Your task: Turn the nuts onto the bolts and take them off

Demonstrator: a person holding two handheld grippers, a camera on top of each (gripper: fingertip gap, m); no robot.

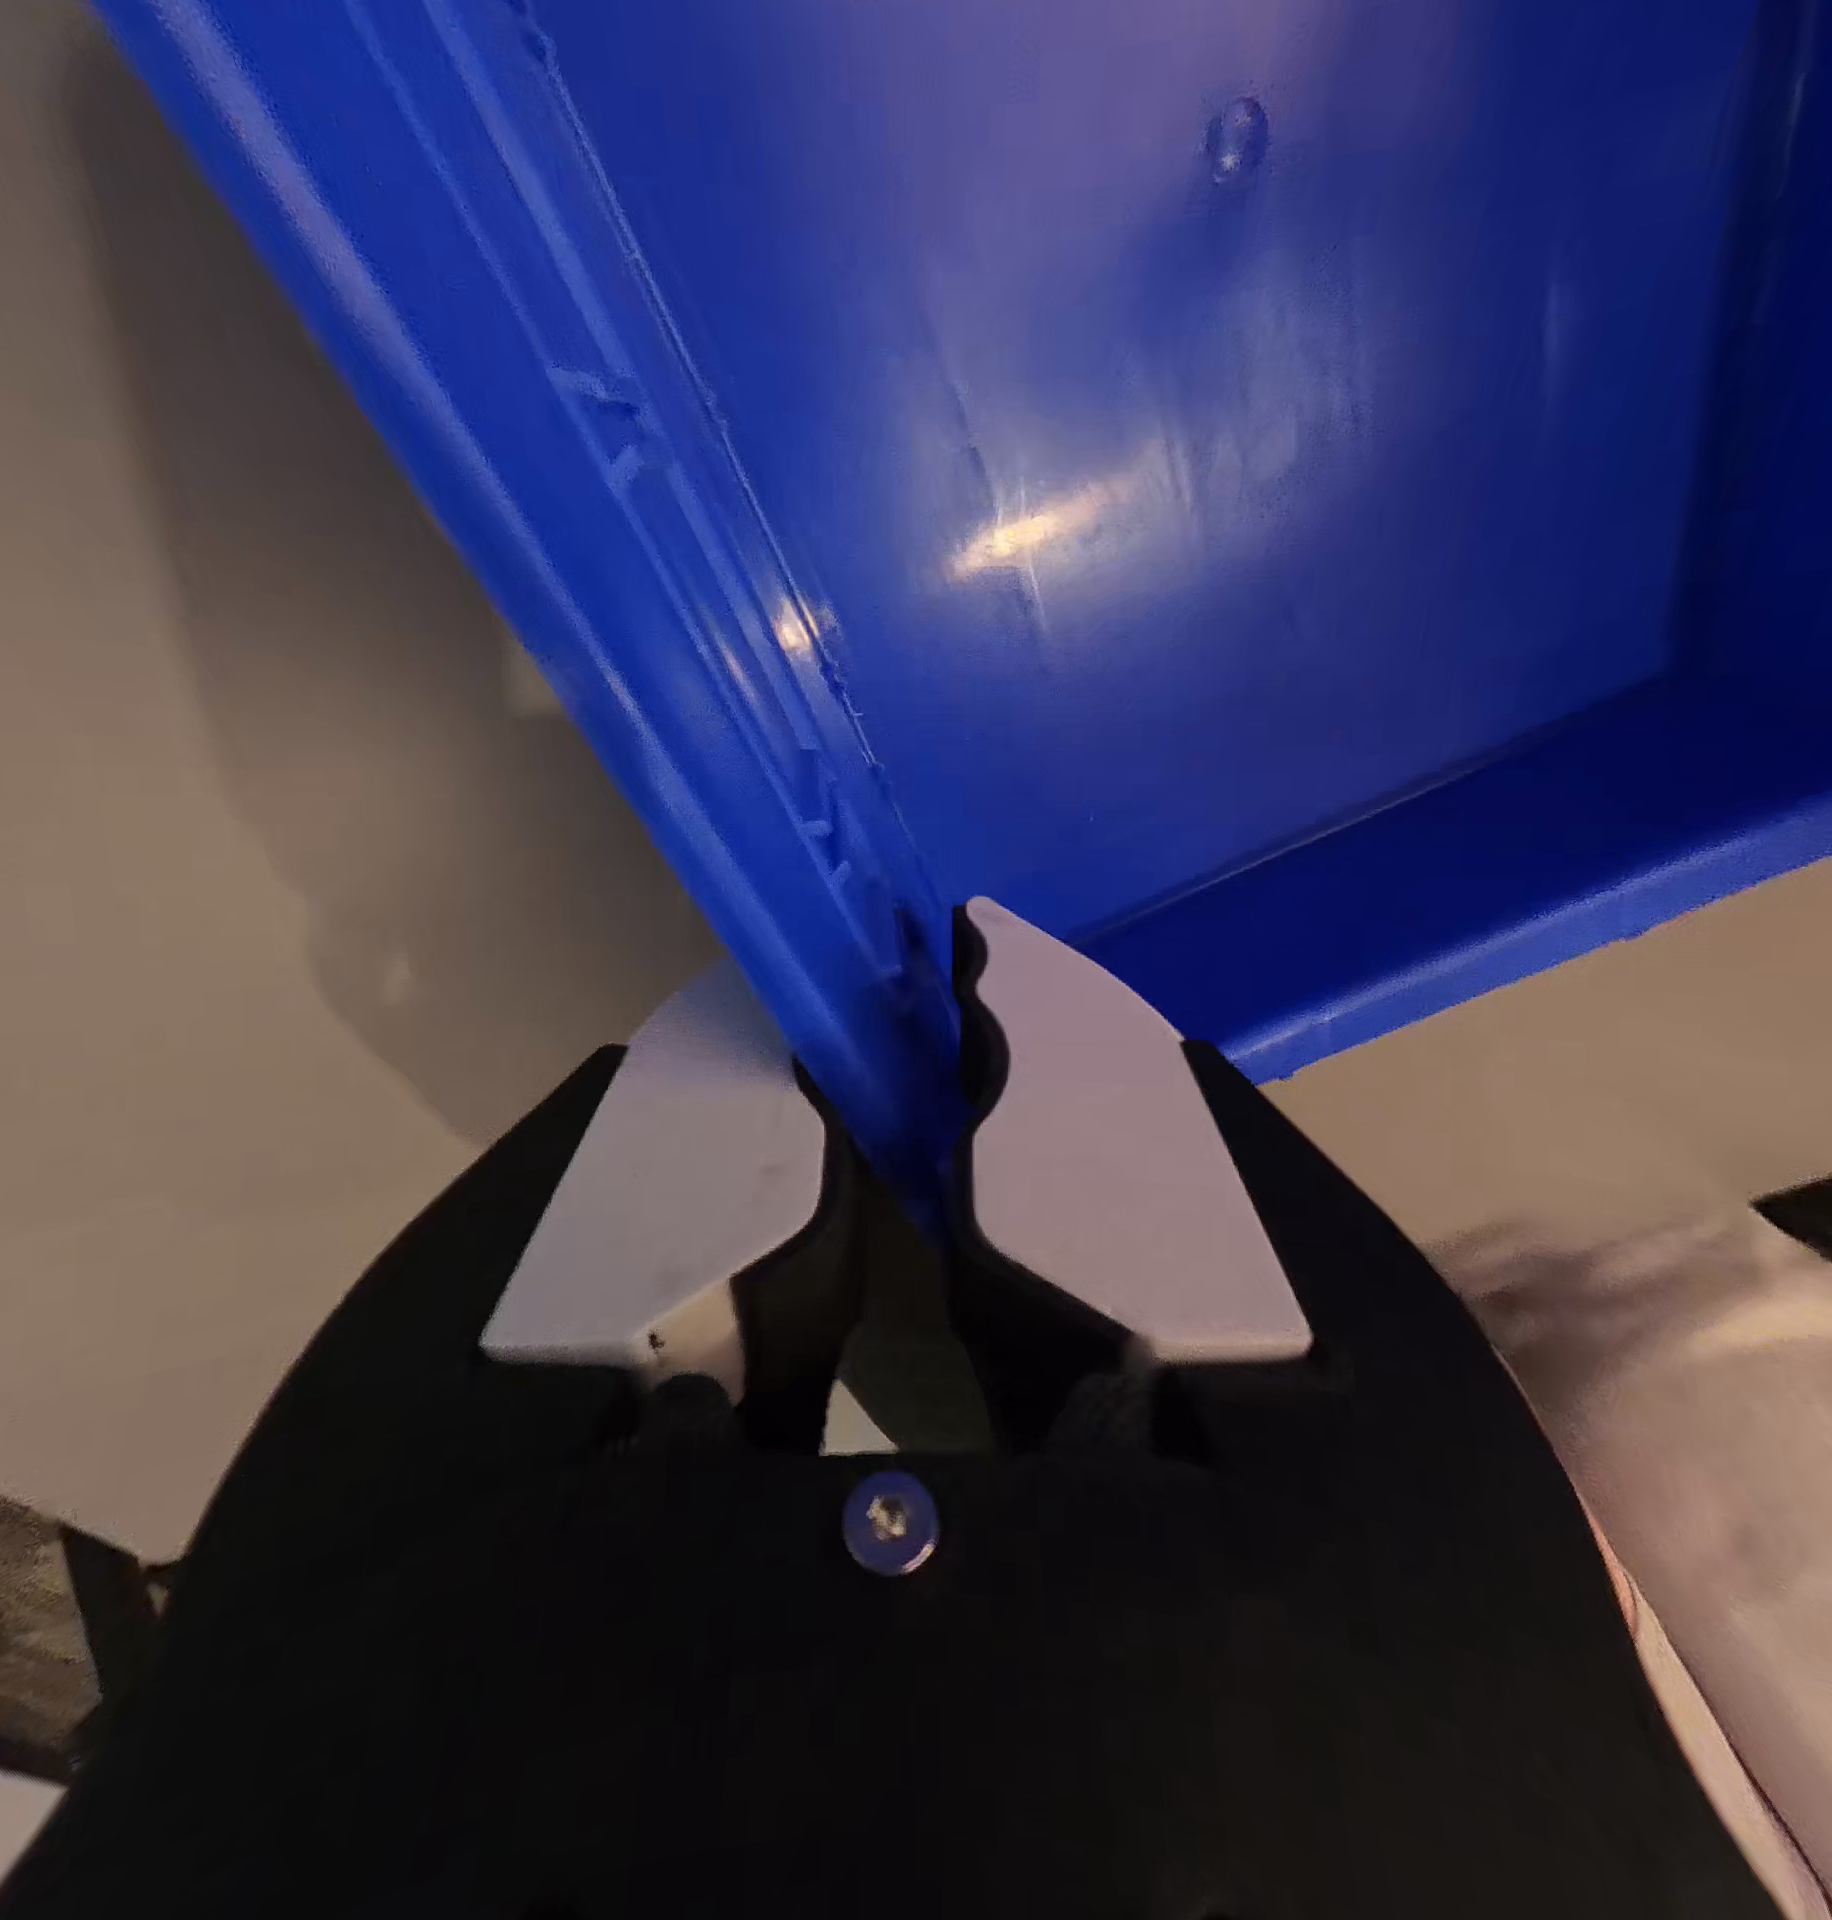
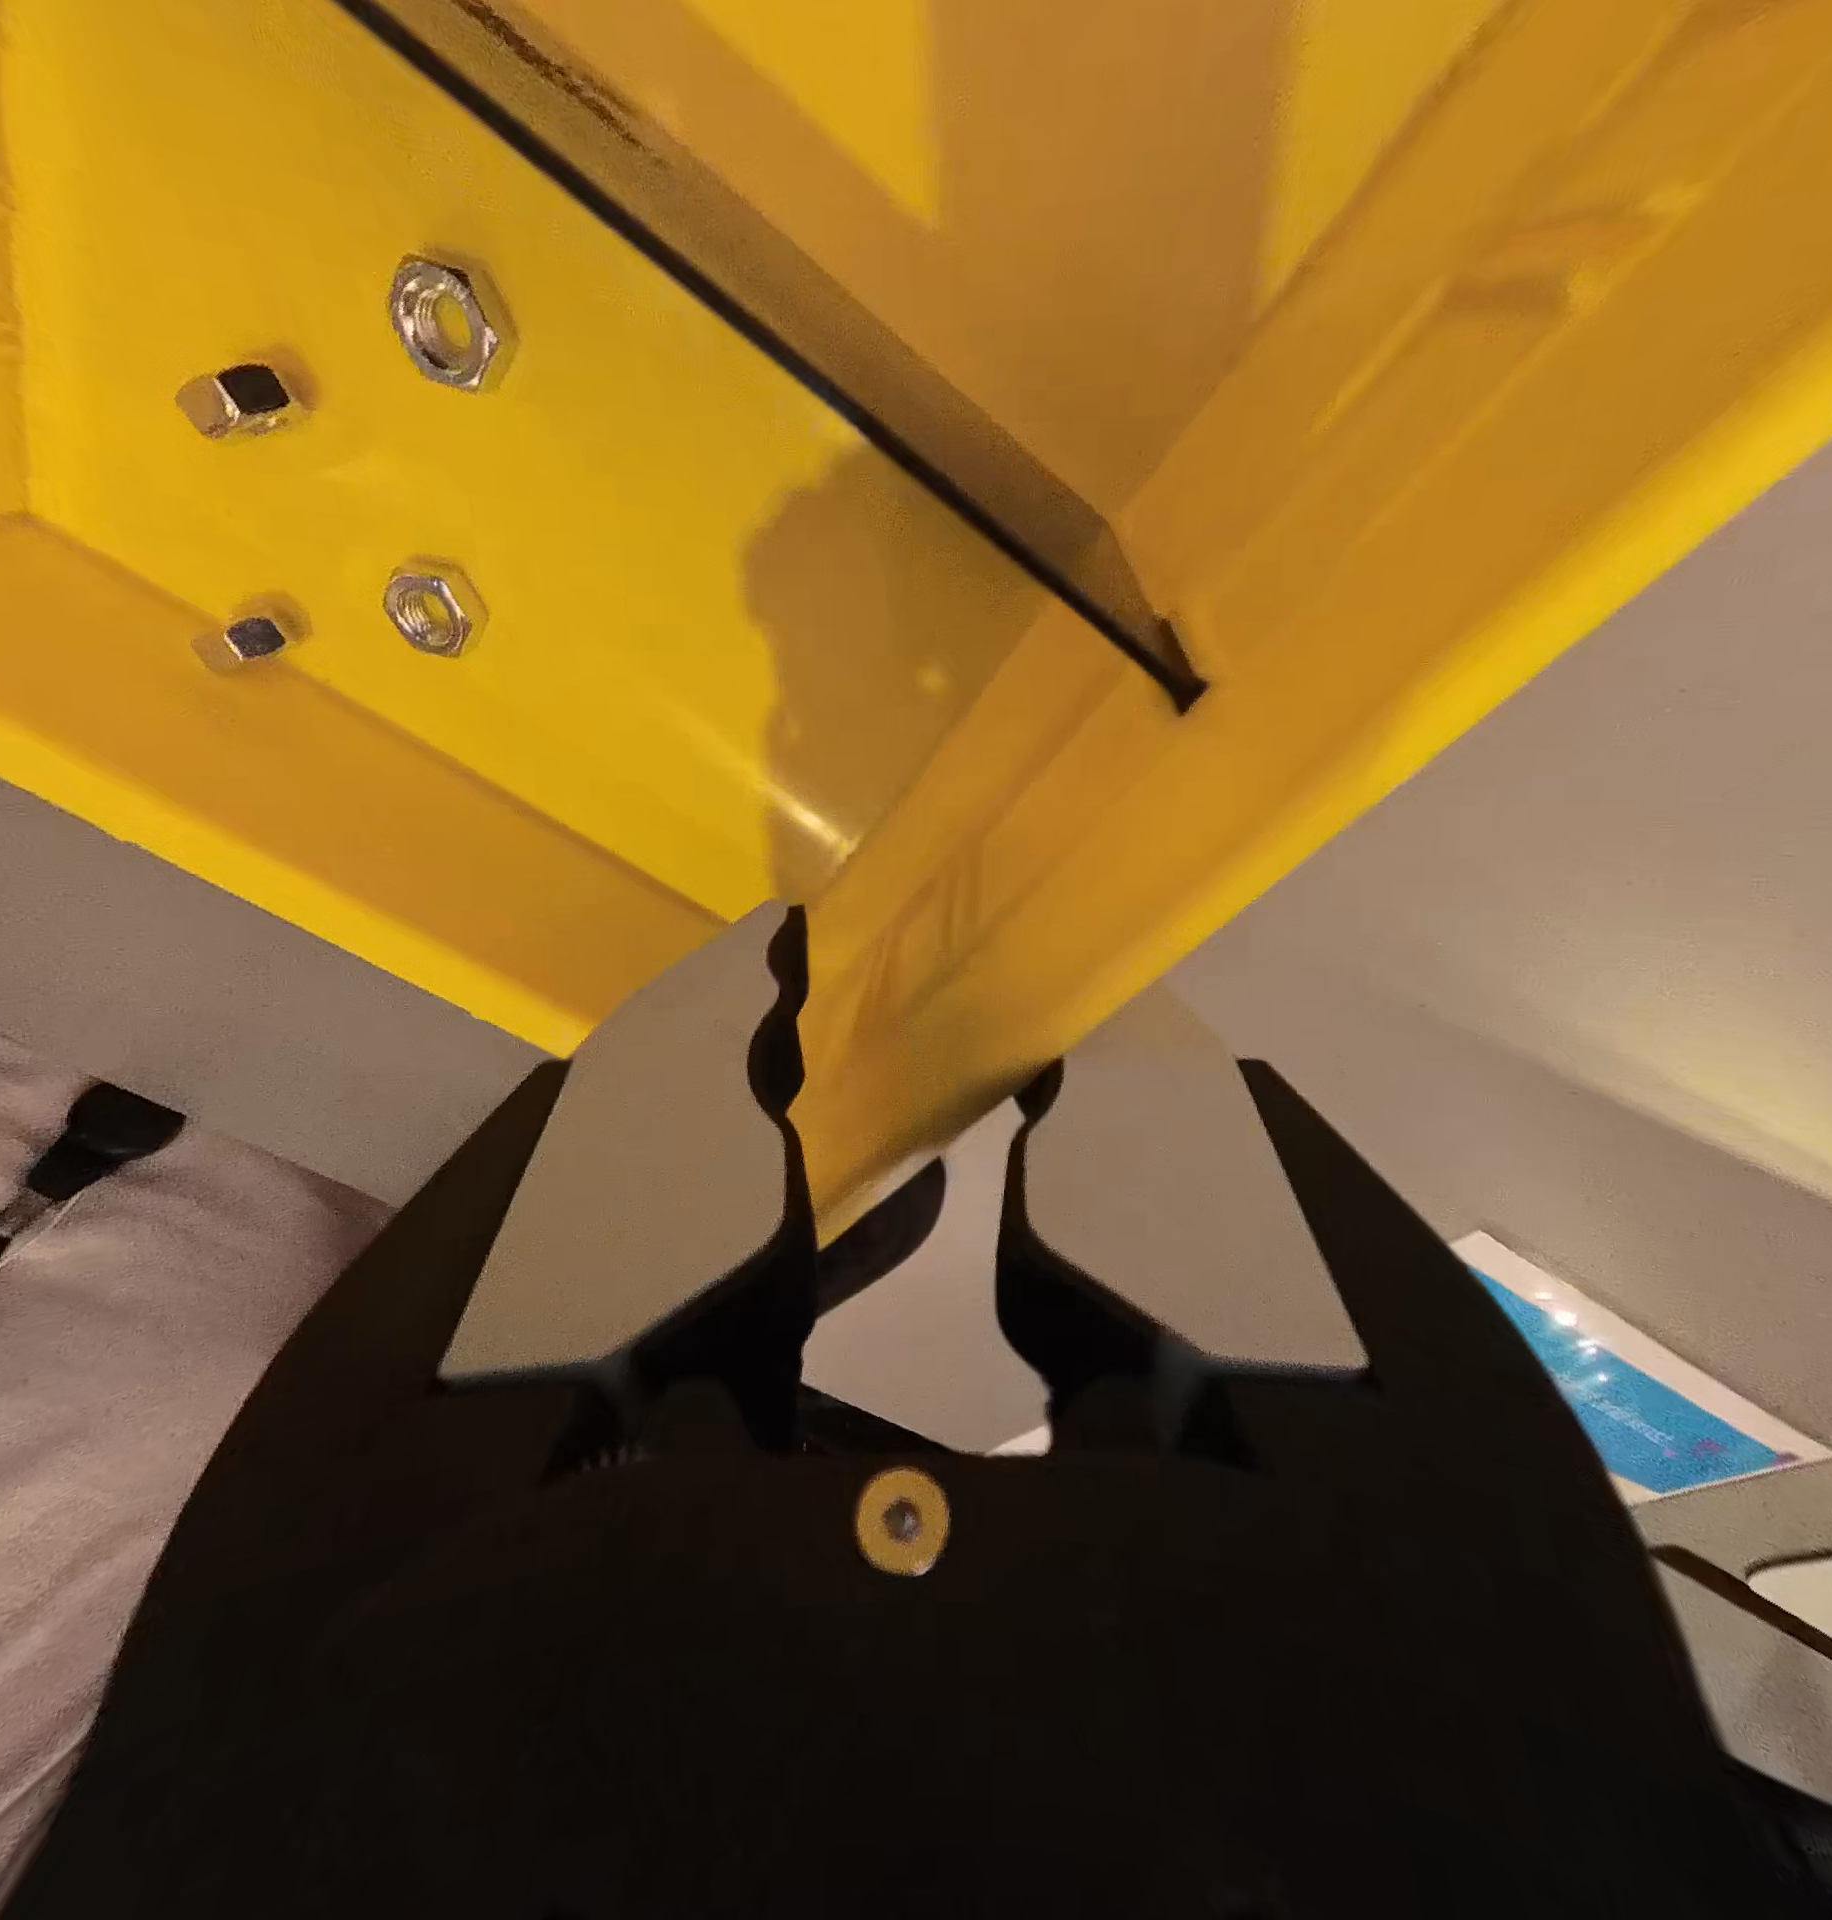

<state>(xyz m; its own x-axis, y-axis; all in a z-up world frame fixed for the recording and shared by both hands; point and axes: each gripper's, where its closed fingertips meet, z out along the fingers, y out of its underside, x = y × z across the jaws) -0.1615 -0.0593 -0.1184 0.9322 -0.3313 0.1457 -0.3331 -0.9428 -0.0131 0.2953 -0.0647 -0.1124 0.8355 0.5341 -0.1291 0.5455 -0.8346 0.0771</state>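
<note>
In the left wrist view my left gripper [image 1: 891,997] is shut on the corner rim of a blue plastic bin [image 1: 1151,416], one finger outside the wall and one inside. The bin's inside shows nothing in it. In the right wrist view my right gripper [image 2: 953,997] is shut on the side wall of a yellow plastic bin [image 2: 631,468]. Several metal nuts lie on the yellow bin's floor: a large hex nut [image 2: 452,322], a smaller hex nut [image 2: 434,611], and two nuts standing on edge [image 2: 239,398]. No bolt is in view.
A thin dark divider [image 2: 787,343] slots across the yellow bin. Both bins rest on a beige tabletop [image 1: 216,623]. Grey cloth [image 2: 112,1299] lies at the lower left of the right wrist view. A blue card with a white border [image 2: 1618,1382] lies at the right. The grippers' ends are close to 45 centimeters from one another.
</note>
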